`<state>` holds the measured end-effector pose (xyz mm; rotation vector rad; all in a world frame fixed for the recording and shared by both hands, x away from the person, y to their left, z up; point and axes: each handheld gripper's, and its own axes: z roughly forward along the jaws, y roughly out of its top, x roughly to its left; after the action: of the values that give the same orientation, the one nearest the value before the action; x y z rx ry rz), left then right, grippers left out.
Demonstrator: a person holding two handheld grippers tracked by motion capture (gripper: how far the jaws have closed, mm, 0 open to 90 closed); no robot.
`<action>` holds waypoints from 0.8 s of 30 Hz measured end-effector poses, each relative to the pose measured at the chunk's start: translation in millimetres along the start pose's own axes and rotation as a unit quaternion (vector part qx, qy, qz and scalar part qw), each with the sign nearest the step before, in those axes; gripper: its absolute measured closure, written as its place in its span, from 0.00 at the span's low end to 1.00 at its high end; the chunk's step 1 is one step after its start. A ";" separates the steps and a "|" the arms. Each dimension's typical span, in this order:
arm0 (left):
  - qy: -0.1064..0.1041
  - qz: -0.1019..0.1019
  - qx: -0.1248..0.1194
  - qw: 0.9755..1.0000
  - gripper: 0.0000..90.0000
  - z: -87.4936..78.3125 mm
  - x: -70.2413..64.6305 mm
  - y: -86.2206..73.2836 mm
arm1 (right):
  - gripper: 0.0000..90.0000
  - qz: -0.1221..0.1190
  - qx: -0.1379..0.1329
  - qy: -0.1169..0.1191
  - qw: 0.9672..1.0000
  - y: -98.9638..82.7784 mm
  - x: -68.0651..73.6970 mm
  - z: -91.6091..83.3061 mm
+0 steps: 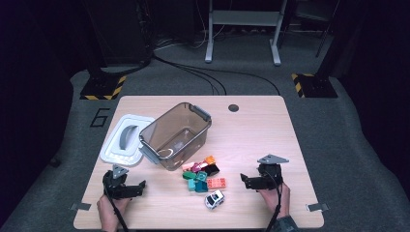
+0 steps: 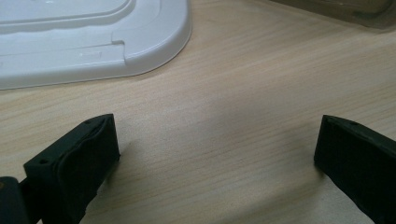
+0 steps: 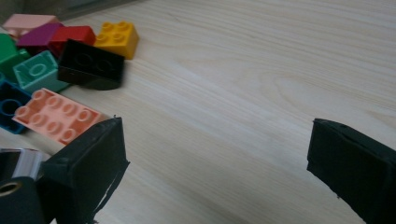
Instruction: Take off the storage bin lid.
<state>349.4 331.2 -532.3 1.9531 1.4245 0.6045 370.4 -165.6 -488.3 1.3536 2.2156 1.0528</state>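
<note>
Bricks (image 1: 203, 175) are lying in a loose heap on the surface (image 1: 251, 135), between the two tongs and just in front of the bin (image 1: 176, 135). Right tongs (image 1: 247, 181) are standing apart with nothing between the jaws, pointing toward the heap, well apart from it. Left tongs (image 1: 138, 187) are also gaping wide over bare wood, near the white lid (image 2: 93, 42). Toy car (image 1: 214, 199) is sitting just beside the bricks, nearer the person.
</note>
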 end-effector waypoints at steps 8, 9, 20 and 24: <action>0.002 0.002 -0.001 1.000 0.00 -0.1 -0.2 -0.1 | 0.04 -0.011 -0.003 0.026 1.000 -0.6 39.0 -1.7; 0.002 0.002 -0.001 1.000 0.00 -0.2 -0.2 -0.1 | 0.05 -0.013 -0.002 0.029 1.000 -1.1 42.5 -1.7; 0.000 0.003 -0.002 1.000 0.00 -0.1 -0.3 -0.2 | 0.04 -0.048 0.002 0.060 0.997 -11.6 101.2 2.2; -0.003 0.005 0.001 1.000 0.00 -0.6 -0.5 -0.1 | 0.03 -0.064 0.017 0.065 0.996 -16.9 115.4 7.1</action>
<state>348.8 330.9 -531.9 1.9625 1.4133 0.6002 307.9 -67.1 -495.2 1.1697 2.3899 1.0899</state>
